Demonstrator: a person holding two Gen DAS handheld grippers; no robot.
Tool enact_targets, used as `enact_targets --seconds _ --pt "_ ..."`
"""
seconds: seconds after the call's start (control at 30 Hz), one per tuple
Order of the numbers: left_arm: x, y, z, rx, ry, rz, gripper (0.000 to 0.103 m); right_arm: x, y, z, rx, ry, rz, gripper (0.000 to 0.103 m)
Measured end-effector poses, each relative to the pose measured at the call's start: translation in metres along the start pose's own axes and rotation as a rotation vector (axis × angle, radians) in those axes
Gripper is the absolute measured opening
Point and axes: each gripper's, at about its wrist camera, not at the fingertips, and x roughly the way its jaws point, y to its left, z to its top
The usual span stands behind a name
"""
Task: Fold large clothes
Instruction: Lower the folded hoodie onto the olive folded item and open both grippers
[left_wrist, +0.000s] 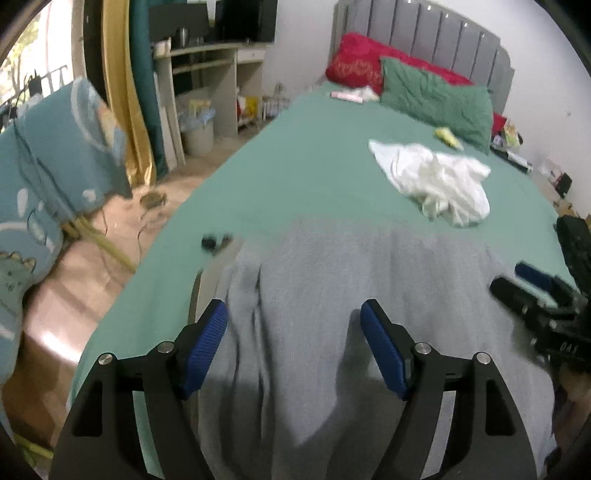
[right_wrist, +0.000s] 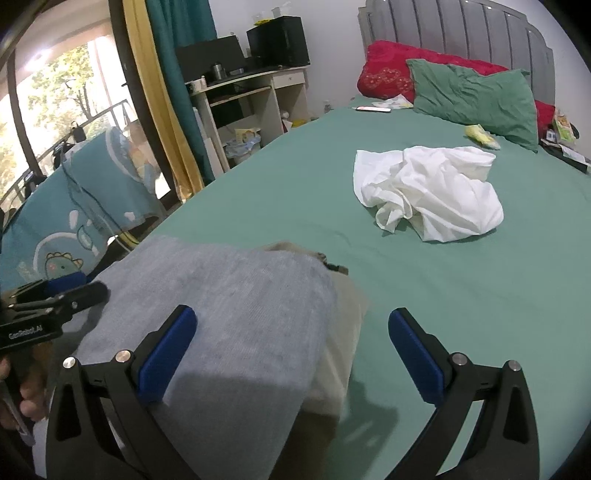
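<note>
Grey garment (left_wrist: 332, 280) flat beneath the wide-open left hand-held gripper (left_wrist: 293, 325).

The folded garment (right_wrist: 236, 314) lies on the bed (right_wrist: 424, 277) (near edge), perhaps over another cloth (right_wrist: 343, 332); the crumpled shirt (right_wrist: 424, 192) lies behind it, before the pillows (right_wrist: 476, 99).

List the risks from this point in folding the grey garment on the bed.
1. Both the left gripper and the right gripper are open over the grey garment, so the fold may slacken.
2. A beige garment lies under it and could get pinched along.
</note>
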Motion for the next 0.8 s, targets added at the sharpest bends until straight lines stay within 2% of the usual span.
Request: enact_targets --seconds 0.2,0.43,0.53,0.8 --pt "-0.021 -0.002 -0.035 0.013 0.049 0.033 0.079 -0.032 0.007 -0.015 -0.041 0.006 0.018 0.102" --pt "-0.050 -0.012 -0.060 0.010 0.058 0.057 0.078 -0.064 0.005 -0.034 -0.065 0.039 0.032 0.102" --pt "-0.065 -0.023 -0.068 0.035 0.054 0.075 0.078 -0.073 0.004 -0.044 -0.082 0.065 0.043 0.102" --pt "-0.112 -0.065 -0.088 0.088 -0.007 0.056 0.078 -0.112 -0.011 -0.076 -0.120 0.090 0.042 0.102"
